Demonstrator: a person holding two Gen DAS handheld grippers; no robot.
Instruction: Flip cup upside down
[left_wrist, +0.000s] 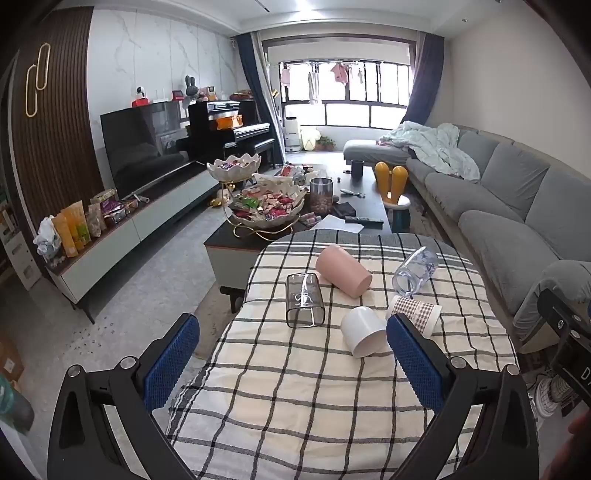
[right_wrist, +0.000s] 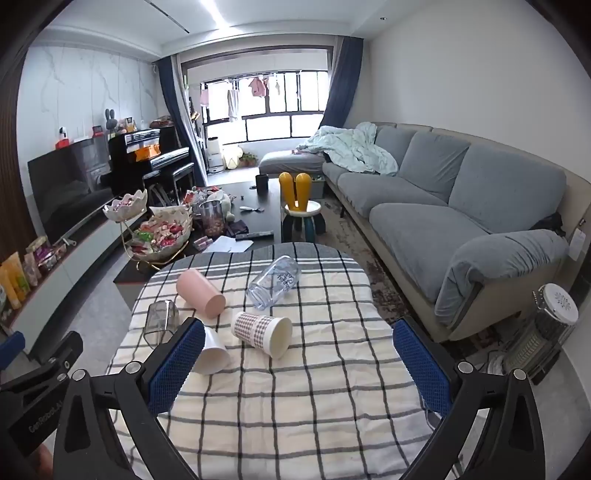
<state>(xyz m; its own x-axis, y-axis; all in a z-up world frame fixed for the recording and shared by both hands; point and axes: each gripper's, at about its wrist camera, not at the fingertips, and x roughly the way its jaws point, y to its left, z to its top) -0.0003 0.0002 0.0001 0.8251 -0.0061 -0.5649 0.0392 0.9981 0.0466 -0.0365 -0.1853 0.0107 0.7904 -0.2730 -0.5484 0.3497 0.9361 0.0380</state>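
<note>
Five cups lie on their sides mid-bench (left_wrist: 295, 406) (checked cloth), with bare cloth toward 6 o'clock. White cup (left_wrist: 364, 336) lies at 12 o'clock between the spread fingers of the left gripper (left_wrist: 293, 354). Right gripper (right_wrist: 299, 354) likewise released, grasping nothing.

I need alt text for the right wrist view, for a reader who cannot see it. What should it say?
Five cups lie on their sides on a checked tablecloth: pink cup, clear printed cup, checked paper cup, white cup and smoky glass. The right gripper hangs open and empty above the cloth. A grey sofa stands behind.
</note>
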